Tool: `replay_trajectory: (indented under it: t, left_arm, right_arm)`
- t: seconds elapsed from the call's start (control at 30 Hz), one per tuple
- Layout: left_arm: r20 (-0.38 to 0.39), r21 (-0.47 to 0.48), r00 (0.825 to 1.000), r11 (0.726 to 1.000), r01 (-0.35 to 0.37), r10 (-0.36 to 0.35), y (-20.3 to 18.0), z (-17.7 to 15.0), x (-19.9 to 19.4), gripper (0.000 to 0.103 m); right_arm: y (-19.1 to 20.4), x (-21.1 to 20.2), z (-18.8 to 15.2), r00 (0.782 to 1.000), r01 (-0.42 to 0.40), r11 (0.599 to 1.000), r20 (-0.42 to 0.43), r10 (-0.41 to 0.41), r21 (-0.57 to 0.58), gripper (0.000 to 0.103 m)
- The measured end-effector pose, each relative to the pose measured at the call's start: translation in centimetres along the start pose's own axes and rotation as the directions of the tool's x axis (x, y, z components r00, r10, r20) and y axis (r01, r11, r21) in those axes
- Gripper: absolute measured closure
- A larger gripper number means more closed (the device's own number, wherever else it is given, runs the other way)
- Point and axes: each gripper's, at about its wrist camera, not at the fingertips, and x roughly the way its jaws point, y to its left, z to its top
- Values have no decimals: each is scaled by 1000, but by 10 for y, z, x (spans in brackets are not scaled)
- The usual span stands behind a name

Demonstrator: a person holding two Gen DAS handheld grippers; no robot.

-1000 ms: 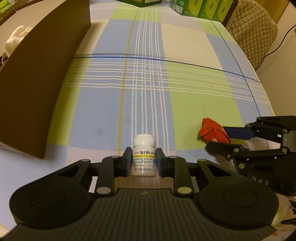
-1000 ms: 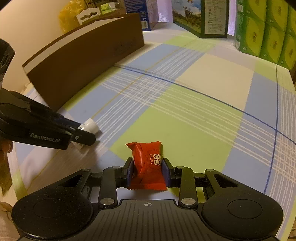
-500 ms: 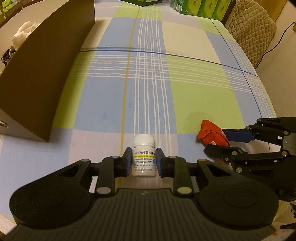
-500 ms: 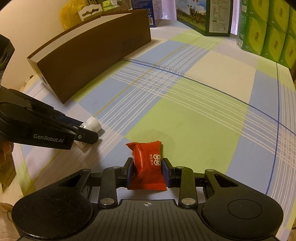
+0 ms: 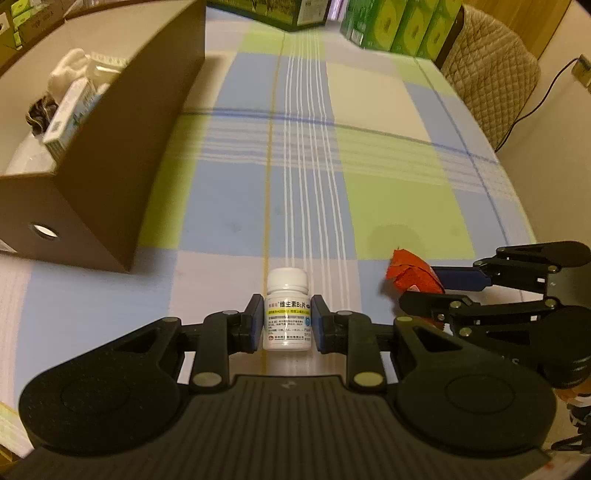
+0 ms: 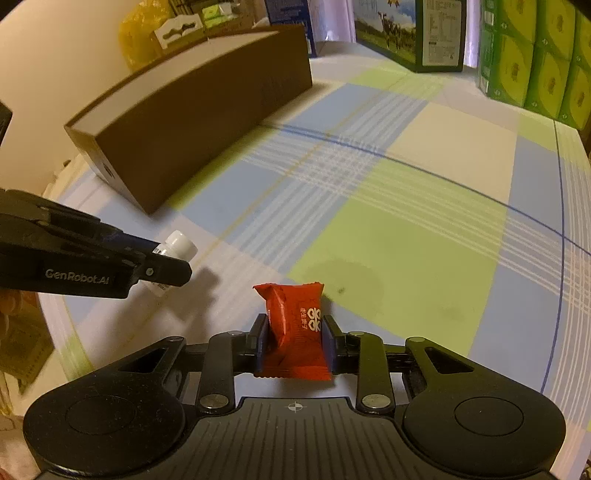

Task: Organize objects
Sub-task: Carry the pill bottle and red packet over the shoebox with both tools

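My left gripper (image 5: pixel 287 322) is shut on a small white pill bottle (image 5: pixel 287 314) with a yellow-banded label, held above the checked tablecloth. The bottle's white cap (image 6: pixel 180 244) also shows in the right wrist view, sticking out past the left gripper (image 6: pixel 162 267). My right gripper (image 6: pixel 295 338) is shut on a red candy wrapper (image 6: pixel 297 326) with white print. In the left wrist view the red wrapper (image 5: pixel 412 275) sits between the right gripper's fingers (image 5: pixel 428 299) at the right. A long brown box (image 5: pixel 122 147) stands open at the left; its brown side (image 6: pixel 192 125) faces the right wrist view.
Inside the brown box lie a white cloth (image 5: pixel 72 68) and a carton (image 5: pixel 68 114). Green cartons (image 6: pixel 535 55) and a dark milk box (image 6: pixel 410 33) line the table's far edge. A quilted chair back (image 5: pixel 495 74) stands beyond the right edge. A yellow bag (image 6: pixel 138 33) sits behind the box.
Both grippers have risen with their loads: the table looks farther below, and the brown box's inside has come into the left wrist view. Both grips are unchanged.
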Motion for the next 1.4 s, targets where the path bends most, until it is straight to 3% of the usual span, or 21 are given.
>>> replay_trajectory:
  t: [0.63, 0.97, 1.4]
  left_arm:
    - [193, -17, 980, 999, 41, -37, 42, 23, -85, 80]
    - [265, -46, 964, 999, 7, 5, 88, 37, -118, 80]
    - [322, -75, 945, 997, -28, 50, 156, 59, -138, 80]
  right_arm:
    - [57, -27, 63, 986, -87, 996, 140, 87, -3, 77]
    - [99, -21, 100, 971, -137, 989, 192, 145, -55, 77]
    - [141, -2, 140, 960, -140, 987, 232, 156, -83, 77]
